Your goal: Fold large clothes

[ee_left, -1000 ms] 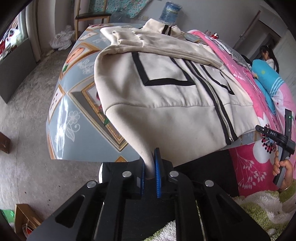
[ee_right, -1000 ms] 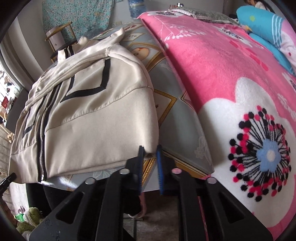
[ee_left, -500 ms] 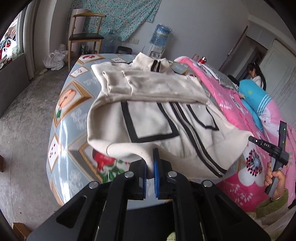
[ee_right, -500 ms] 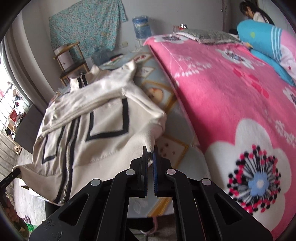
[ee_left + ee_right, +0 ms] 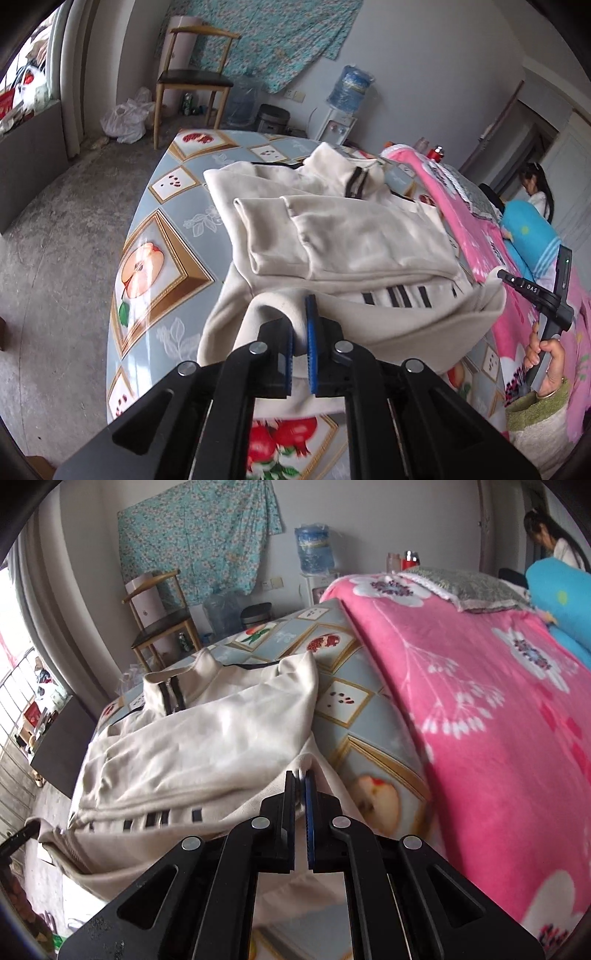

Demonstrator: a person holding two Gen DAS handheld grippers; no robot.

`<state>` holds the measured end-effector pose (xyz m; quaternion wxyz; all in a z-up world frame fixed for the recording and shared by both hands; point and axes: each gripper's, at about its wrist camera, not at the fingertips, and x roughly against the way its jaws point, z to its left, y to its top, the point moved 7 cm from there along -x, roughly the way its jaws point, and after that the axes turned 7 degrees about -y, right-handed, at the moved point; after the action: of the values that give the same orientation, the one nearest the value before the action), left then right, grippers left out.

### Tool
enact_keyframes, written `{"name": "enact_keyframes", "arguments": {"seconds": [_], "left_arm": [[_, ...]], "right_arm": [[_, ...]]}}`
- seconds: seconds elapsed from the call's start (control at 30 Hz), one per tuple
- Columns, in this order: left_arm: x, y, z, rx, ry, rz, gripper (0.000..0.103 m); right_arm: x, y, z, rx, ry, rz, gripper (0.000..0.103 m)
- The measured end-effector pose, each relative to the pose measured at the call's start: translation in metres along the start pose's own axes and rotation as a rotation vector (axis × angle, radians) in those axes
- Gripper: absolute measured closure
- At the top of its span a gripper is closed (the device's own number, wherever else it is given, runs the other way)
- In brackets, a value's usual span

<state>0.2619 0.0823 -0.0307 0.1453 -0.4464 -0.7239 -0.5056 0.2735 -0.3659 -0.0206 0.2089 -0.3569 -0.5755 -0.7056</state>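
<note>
Left tool (image 5: 300, 332): blue-padded fingers clamped on the near left hem corner of the cream fleece zip jacket with black stripes (image 5: 351, 236). Right tool (image 5: 300, 797): jaws pinched together on the near right hem corner. Hem raised off the fruit-print grey vinyl-covered table (image 5: 162, 206), lower body of jacket bowed upward between the two grips. Sleeves already laid crosswise over the chest; collar at the far end, toward the wooden chair (image 5: 192, 74). Pink floral blanket (image 5: 480, 701) just beside the table on the right.

Step judged: bottom-to-top fold, roughly midway. Next move calls for carrying both corners level toward the collar, lowering onto the sleeves, releasing together.
</note>
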Motion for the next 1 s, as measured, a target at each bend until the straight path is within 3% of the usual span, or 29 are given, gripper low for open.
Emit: {"name": "enact_keyframes", "arguments": {"seconds": [0.2,0.3,0.33,0.37,0.4,0.47,0.6,0.77,0.9,1.0], "left_arm": [[-0.043,0.008,0.030,0.077,0.040,0.058,0.094],[-0.039,0.008,0.034,0.134,-0.005,0.044,0.092],[-0.032,0.009,0.032,0.134,-0.017,0.031,0.091],[-0.026,0.009,0.032,0.127,-0.007,0.017,0.085],[-0.017,0.011,0.032,0.115,0.019,-0.004,0.075],[0.009,0.013,0.039,0.097,0.105,-0.072,0.062],[0.047,0.006,0.049,0.153,0.091,-0.112,0.060],[0.046,-0.047,0.032,0.216,-0.077,0.013,0.045],[0.021,-0.083,0.026,0.330,-0.182,0.088,0.042],[0.003,-0.093,0.036,0.464,-0.227,0.101,0.042]], "right_arm": [[-0.079,-0.001,-0.001,-0.063,0.015,0.135,0.094],[-0.082,-0.001,-0.004,-0.084,0.034,0.137,0.084],[-0.077,-0.001,-0.005,-0.086,0.042,0.128,0.068],[-0.068,0.000,-0.009,-0.092,0.031,0.110,0.041],[-0.059,0.001,-0.013,-0.097,0.021,0.087,0.035],[-0.042,0.000,-0.020,-0.102,0.028,0.062,0.036],[-0.013,-0.018,-0.036,-0.161,0.089,0.083,0.035],[0.010,-0.066,-0.041,-0.228,0.158,0.158,0.030],[0.007,-0.103,-0.036,-0.268,0.180,0.232,0.030],[0.002,-0.114,-0.035,-0.301,0.184,0.258,0.030]]}}
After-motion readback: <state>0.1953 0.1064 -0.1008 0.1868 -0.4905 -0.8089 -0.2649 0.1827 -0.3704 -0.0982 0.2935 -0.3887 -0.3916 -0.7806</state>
